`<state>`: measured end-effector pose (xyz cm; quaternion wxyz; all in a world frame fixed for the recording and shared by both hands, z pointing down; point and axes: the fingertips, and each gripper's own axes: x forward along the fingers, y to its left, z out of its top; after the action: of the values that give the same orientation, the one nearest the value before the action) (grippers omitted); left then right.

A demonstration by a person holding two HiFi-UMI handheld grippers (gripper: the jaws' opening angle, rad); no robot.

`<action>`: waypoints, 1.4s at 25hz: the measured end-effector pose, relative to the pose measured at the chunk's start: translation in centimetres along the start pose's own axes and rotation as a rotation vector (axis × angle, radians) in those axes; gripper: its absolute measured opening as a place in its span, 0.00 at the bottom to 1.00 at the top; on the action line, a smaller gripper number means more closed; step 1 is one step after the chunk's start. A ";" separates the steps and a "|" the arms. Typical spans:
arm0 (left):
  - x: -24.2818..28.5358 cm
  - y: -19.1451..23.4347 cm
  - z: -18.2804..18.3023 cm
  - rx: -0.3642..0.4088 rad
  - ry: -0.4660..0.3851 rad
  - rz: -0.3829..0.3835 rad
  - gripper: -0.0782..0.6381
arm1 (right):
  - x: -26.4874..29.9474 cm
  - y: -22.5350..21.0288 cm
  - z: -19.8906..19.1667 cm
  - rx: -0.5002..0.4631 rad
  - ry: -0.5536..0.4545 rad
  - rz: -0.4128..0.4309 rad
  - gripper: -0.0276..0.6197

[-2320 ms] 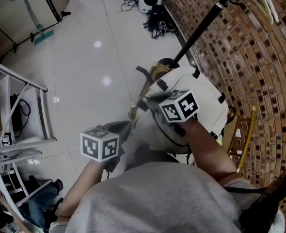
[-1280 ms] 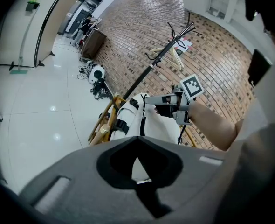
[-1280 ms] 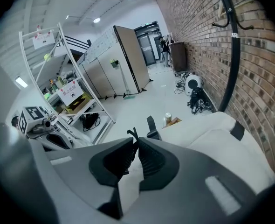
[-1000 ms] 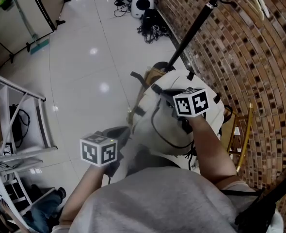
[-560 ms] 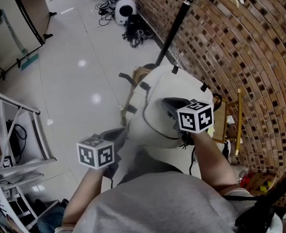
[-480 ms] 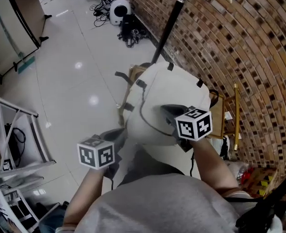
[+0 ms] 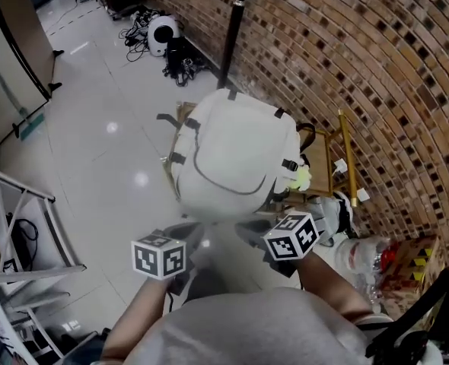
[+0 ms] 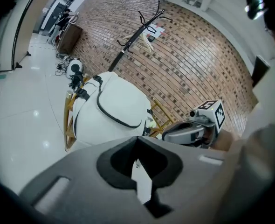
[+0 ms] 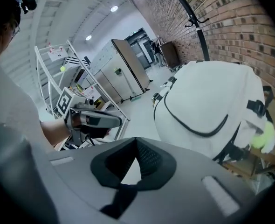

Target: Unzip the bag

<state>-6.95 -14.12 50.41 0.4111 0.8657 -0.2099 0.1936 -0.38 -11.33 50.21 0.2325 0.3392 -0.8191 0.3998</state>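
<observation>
Ahead of right gripper (image 9: pixel 136 148), closing tight, empty, and left gripper (image 8: pixel 137 143), slightly parted, eyeing bag (image 7: pixel 236 147). Expecting soft fabric; aiming for zipper (image 7: pixel 209 179) end

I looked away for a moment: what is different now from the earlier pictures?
The right gripper has come off the white fabric backpack and drawn back toward the person; its jaws have just closed with nothing between them. The left gripper stays low, off the backpack. The backpack still sits on the wooden chair by the brick wall.
</observation>
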 end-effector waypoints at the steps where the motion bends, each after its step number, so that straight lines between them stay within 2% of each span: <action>1: 0.0 -0.9 -1.0 0.003 0.000 0.004 0.11 | -0.6 0.5 -1.3 -0.006 0.003 0.008 0.05; 6: 0.5 -7.7 -7.1 0.036 -0.016 0.024 0.11 | -5.6 2.9 -8.6 -0.056 -0.020 0.021 0.05; 12: 0.8 -18.8 -18.2 0.045 -0.017 0.051 0.11 | -13.6 5.4 -19.8 -0.074 -0.043 0.036 0.05; 16: -0.8 -24.1 -22.6 0.054 -0.038 0.093 0.11 | -17.4 8.1 -23.7 -0.097 -0.073 0.065 0.05; 22: -3.2 -28.4 -25.0 0.047 -0.082 0.135 0.11 | -20.5 12.0 -26.0 -0.142 -0.105 0.102 0.05; 30: -4.2 -29.4 -25.9 0.055 -0.109 0.148 0.11 | -22.2 13.6 -26.9 -0.178 -0.131 0.080 0.05; 35: -4.6 -30.1 -25.5 0.095 -0.111 0.141 0.11 | -22.5 14.6 -26.7 -0.212 -0.129 0.080 0.05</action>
<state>0.78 24.31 44.11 0.3426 0.8767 -0.2833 0.1837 6.60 25.24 43.57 0.1978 0.3048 -0.8830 0.2971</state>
